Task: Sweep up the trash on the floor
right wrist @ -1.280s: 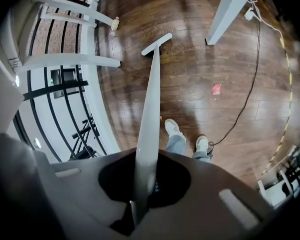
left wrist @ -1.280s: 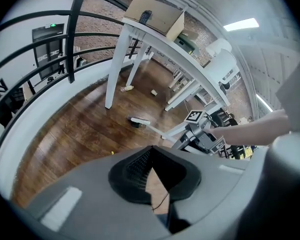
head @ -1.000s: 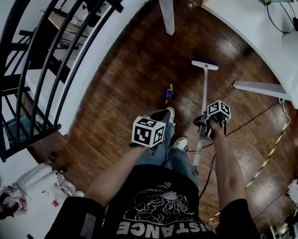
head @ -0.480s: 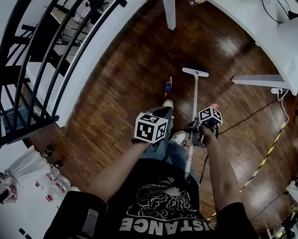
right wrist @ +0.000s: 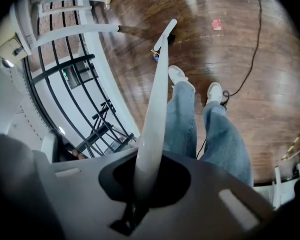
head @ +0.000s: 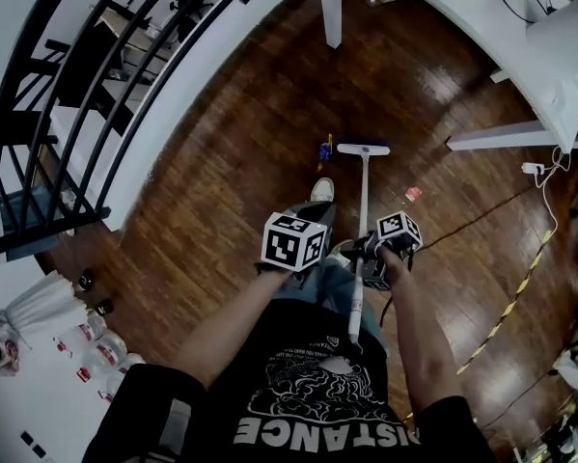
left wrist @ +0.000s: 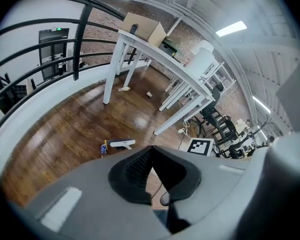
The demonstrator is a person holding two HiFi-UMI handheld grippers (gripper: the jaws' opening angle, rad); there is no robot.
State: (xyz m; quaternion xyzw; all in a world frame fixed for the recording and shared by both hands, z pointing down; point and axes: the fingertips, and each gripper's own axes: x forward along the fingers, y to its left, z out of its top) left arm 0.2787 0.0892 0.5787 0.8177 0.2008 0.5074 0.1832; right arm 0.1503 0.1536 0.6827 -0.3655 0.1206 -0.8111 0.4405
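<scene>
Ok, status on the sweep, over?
Right gripper shut on broom handle; left gripper shut, empty. Broom head on floor beside blue-yellow trash. Red scrap lies off right; black cable crosses there.

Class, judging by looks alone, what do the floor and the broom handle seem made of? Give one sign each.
Floor: dark wood planks, glossy finish; plank seams and light glare show.
Broom handle: smooth white, likely plastic or painted metal; even sheen, no grain.
</scene>
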